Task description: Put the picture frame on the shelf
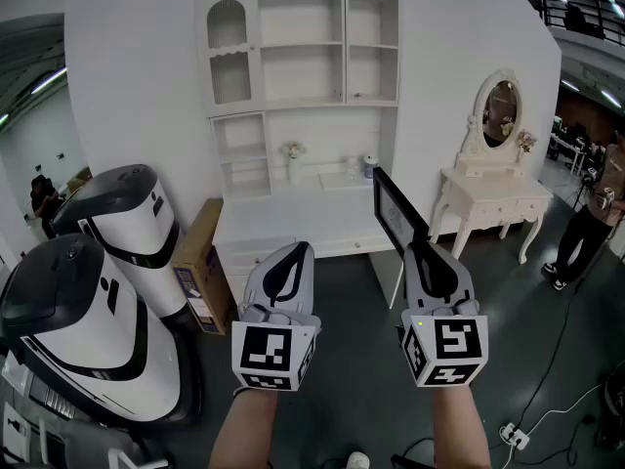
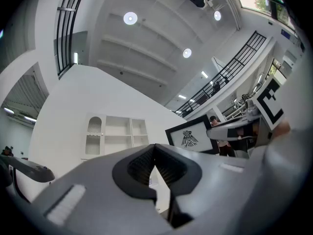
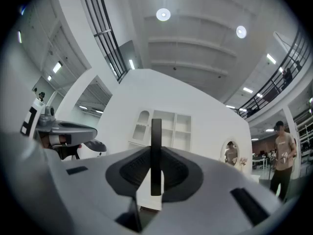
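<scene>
Picture frame (image 1: 395,213) needs a home, and the big white shelf unit (image 1: 303,76) ahead is it, cubbies open and facing us. The frame is up in mid-air, well short of it, upright and edge-on, probably so it can stand straight once set down. Right gripper (image 1: 425,256) clamps its lower edge; left gripper (image 1: 295,256) hangs beside, jaws together, nothing in them.

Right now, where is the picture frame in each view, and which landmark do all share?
Head view: picture frame right of centre, in the right gripper.
Left gripper view: frame right of centre.
Right gripper view: frame centre, edge-on between jaws.
Shared landmark: white shelf.
</scene>
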`<state>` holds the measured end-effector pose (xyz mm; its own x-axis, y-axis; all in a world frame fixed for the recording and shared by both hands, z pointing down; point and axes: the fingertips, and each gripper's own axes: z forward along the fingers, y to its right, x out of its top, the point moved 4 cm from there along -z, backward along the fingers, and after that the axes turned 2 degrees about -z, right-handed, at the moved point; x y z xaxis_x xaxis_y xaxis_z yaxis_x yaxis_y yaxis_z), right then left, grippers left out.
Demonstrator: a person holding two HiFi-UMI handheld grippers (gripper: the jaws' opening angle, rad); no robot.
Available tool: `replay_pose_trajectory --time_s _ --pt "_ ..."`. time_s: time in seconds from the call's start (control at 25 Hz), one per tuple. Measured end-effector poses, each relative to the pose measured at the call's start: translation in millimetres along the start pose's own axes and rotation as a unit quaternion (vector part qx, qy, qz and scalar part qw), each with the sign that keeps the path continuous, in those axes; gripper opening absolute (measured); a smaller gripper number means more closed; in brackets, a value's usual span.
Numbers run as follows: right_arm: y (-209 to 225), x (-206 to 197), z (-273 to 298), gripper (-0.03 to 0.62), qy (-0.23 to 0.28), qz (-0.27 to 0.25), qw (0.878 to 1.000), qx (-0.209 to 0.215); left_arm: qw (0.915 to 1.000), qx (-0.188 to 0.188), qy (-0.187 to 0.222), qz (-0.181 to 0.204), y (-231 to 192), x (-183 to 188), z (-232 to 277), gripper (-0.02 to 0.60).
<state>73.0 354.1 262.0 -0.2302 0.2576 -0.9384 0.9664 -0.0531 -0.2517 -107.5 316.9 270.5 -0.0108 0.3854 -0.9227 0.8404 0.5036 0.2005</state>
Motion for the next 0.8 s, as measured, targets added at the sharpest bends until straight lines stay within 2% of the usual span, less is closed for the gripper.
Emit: replay_pose_trajectory --time_s 0.44,0.68,0.8 --pt "59.4 -33.4 41.0 0.071 0.006 0.008 1.0 0.021 0.9991 0.039 -0.002 0.015 17.4 -20.6 58.6 0.009" --pt "72.2 -43.9 64.2 0.07 0.013 -0.004 0.999 0.045 0.9982 0.056 -0.004 0.021 19.7 -29.8 77.6 0.009" --pt "70.1 -51.2 77.5 0.069 0.015 -0.006 0.998 0.057 0.9977 0.055 -0.011 0.04 18.9 -39.1 89.1 0.009"
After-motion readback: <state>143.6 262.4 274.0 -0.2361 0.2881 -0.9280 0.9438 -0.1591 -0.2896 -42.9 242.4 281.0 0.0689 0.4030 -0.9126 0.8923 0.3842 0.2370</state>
